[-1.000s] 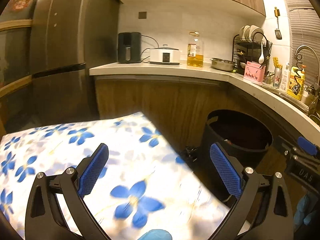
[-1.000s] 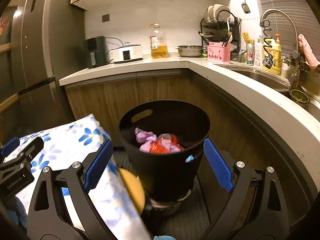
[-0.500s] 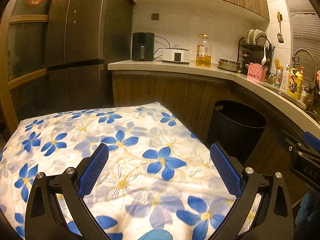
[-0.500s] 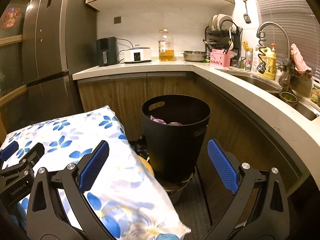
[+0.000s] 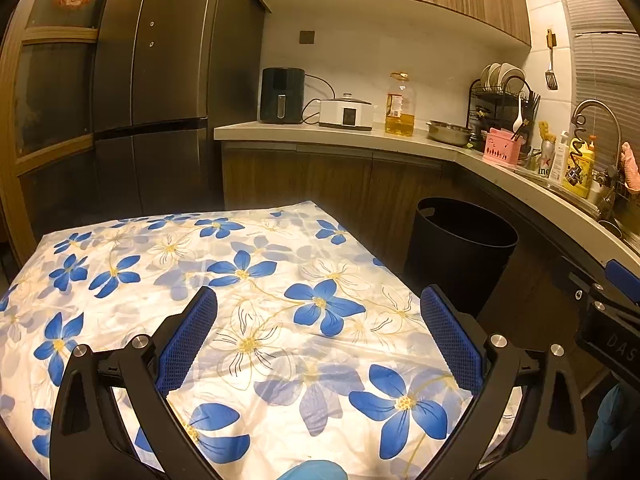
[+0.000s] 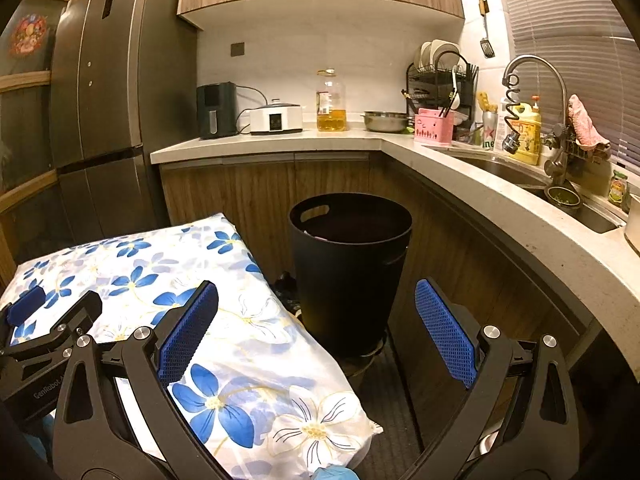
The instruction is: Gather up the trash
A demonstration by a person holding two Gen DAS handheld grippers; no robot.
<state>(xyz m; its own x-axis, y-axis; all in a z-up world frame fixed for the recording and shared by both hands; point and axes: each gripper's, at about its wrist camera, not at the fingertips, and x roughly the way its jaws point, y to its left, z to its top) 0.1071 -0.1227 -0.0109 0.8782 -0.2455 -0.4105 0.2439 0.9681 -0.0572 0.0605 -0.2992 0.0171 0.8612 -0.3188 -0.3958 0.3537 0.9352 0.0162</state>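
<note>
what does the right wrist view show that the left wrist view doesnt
Only the right wrist view shows the steel sink basin, the small green jar by the window, and the open right gripper, whose jaws have just been opening with nothing between them. Only the left wrist view shows the open left gripper over the table's middle. Both show the blue-flowered tablecloth, the black plastic trash bin, the dark fridge and the yellow oil bottle.
</note>
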